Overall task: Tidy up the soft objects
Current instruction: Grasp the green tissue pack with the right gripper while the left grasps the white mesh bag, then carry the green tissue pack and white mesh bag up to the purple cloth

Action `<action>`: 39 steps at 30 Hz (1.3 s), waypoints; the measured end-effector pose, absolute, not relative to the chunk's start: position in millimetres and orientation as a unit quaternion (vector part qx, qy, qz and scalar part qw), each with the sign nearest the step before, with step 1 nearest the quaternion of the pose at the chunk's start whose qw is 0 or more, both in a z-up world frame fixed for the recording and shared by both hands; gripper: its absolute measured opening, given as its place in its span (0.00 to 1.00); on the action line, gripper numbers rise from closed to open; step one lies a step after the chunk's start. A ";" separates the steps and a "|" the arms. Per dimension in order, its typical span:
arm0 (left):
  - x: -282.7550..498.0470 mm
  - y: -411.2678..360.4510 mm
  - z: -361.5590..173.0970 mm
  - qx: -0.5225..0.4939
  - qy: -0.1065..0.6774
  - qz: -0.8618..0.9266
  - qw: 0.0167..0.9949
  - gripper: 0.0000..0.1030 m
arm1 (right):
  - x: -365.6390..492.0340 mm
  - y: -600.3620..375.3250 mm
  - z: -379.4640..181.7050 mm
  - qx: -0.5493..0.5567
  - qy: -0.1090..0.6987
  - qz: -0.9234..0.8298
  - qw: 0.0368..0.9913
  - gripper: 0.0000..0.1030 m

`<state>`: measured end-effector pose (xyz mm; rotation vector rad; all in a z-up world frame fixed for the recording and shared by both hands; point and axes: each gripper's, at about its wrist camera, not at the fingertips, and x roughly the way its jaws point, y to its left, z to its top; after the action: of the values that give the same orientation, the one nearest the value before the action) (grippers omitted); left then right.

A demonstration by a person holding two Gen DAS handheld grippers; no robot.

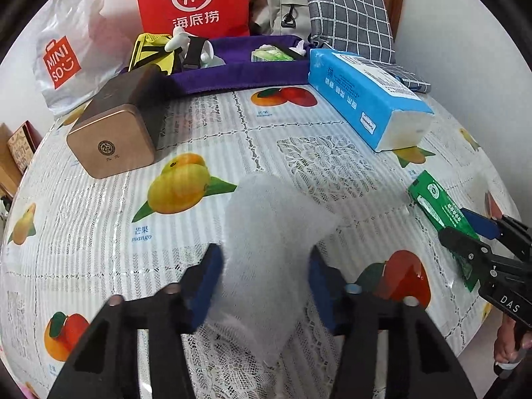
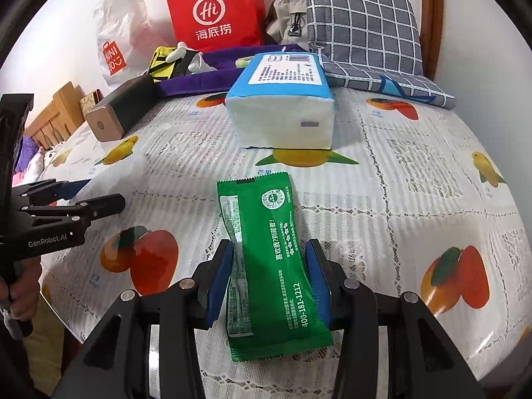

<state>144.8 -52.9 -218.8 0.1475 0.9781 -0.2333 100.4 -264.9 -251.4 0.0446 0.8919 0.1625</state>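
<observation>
A white, translucent foam-like soft sheet (image 1: pixel 269 219) sits between the blue pads of my left gripper (image 1: pixel 264 256), which press on its sides. It sticks out forward over the fruit-print tablecloth (image 1: pixel 99 232). My right gripper (image 2: pixel 271 252) is shut on a green snack packet (image 2: pixel 272 232), whose middle is pinched between the pads. The same packet (image 1: pixel 435 199) and right gripper (image 1: pixel 465 229) show at the right edge of the left wrist view. The left gripper (image 2: pixel 96 196) appears at the left of the right wrist view. A purple fabric tray (image 1: pixel 239 73) holding small items lies at the back.
A blue tissue pack (image 1: pixel 362 99) lies at the back right, in front of a grey checked cloth bag (image 1: pixel 349 16). A gold tin (image 1: pixel 113 139) stands back left. A red paper bag (image 1: pixel 193 0) and a white plastic bag (image 1: pixel 66 53) stand by the wall.
</observation>
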 end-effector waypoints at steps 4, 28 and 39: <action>145.2 -51.7 -216.1 0.065 0.480 -0.112 0.867 0.24 | 99.6 -266.6 -250.5 0.030 0.434 0.074 0.897 0.43; 134.3 11.6 -211.2 0.016 0.509 -0.137 0.850 0.10 | 93.3 -252.5 -215.5 0.064 0.421 0.054 0.903 0.42; 145.0 47.9 -206.8 -0.013 0.506 -0.139 0.851 0.10 | 100.0 -241.2 -204.5 0.091 0.420 0.048 0.902 0.42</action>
<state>145.0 47.9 -206.8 -0.0267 1.0642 -0.2929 100.0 -241.2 -204.5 0.1884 0.8687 0.0989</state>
